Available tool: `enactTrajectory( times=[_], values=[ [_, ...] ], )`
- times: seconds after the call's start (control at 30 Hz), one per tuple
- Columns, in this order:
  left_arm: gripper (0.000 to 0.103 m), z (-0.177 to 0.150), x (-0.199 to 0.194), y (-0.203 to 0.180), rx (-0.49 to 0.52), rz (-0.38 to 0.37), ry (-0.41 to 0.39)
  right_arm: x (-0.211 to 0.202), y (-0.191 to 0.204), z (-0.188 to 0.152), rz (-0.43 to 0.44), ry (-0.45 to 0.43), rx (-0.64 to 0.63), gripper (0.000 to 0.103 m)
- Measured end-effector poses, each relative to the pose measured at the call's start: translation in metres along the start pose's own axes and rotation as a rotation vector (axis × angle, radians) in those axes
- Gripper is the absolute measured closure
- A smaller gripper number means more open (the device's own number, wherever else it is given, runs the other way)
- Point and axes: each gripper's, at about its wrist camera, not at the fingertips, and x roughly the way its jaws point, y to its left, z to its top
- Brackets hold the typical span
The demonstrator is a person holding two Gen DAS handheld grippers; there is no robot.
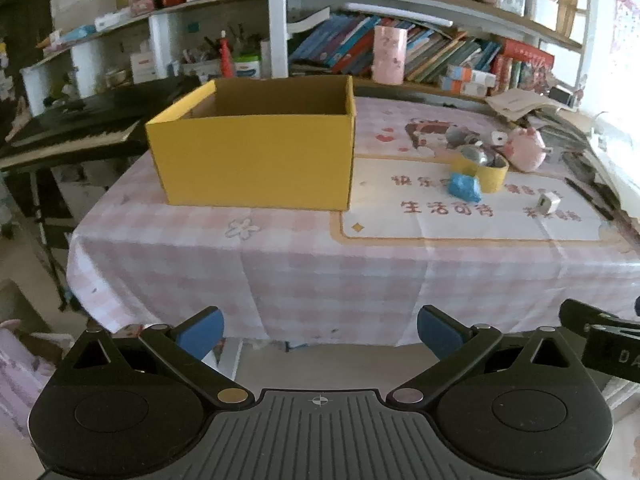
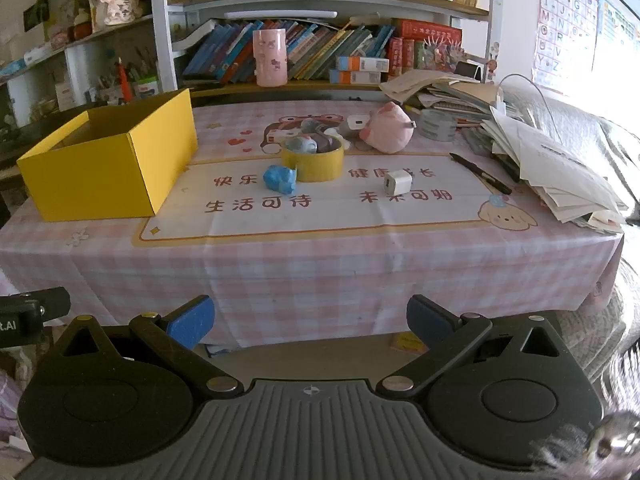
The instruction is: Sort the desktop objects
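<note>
Desk [image 2: 304, 280]: box [image 2: 100, 168], tape roll [image 2: 316, 164], charger [image 2: 397, 182], pen [image 2: 480, 173] laid out. Left gripper [image 1: 320, 330] and right gripper [image 2: 310, 320] fingers held open, empty.

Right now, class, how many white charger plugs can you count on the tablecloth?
2. One white charger plug lies alone in front, between the yellow tape roll and the black pen. Another sits farther back, beside the pink plush toy. More may hide in the clutter.

"生活可待" on tablecloth [image 2: 360, 240]
</note>
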Motion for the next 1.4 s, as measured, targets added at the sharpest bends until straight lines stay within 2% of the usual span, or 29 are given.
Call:
enactTrajectory(
  times=[0.63, 1.1, 1.23, 1.4],
  values=[
    [0.000, 0.016, 0.025, -0.020, 0.034, -0.060, 0.018, 0.018, -0.016, 0.009, -0.030, 0.012, 0.009, 0.000],
    [0.000, 0.037, 0.055, -0.058, 0.096, -0.134, 0.053, 0.042, -0.035, 0.031, 0.028, 0.002, -0.036, 0.000],
    [0.000, 0.045, 0.066, -0.068, 0.087, -0.156, 0.073, 0.053, -0.044, 0.039, 0.020, 0.013, -0.047, 0.000],
    [0.000, 0.056, 0.083, -0.083, 0.040, -0.222, 0.110, 0.069, -0.062, 0.053, 0.009, 0.026, -0.067, 0.000]
  ],
)
